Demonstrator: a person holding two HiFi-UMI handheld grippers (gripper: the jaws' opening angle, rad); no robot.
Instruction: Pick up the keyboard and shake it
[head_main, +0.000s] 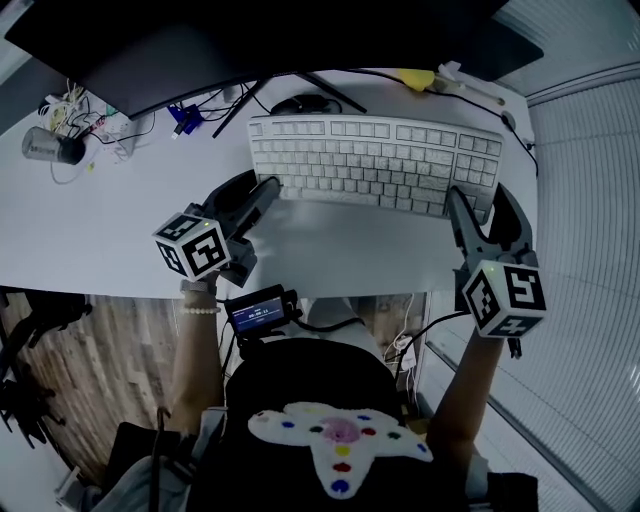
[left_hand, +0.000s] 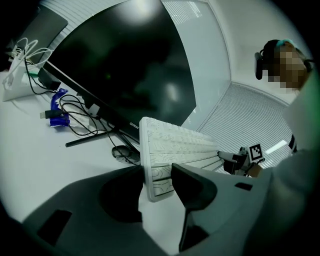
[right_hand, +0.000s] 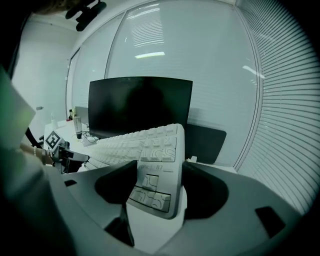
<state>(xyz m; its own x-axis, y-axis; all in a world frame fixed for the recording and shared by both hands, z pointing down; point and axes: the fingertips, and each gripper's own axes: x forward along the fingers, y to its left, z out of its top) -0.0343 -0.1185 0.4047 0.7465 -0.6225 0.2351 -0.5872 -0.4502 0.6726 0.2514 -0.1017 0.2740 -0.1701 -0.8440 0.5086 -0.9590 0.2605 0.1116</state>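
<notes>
The head view looks steeply down from above the near edge of the white surface (head_main: 100, 200), with the left gripper (head_main: 262, 192) and right gripper (head_main: 478, 196) below it. Each gripper view sits low by that near edge, close against one end of the keyboard (head_main: 380, 160), and faces along it toward the other gripper. All three views share the keyboard and the monitor (left_hand: 125, 65).

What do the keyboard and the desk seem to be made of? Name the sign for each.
Keyboard: probably matt white plastic, judging by its moulded keys and dull surface. Desk: smooth white laminate or painted board, I cannot tell which; flat and even.
</notes>
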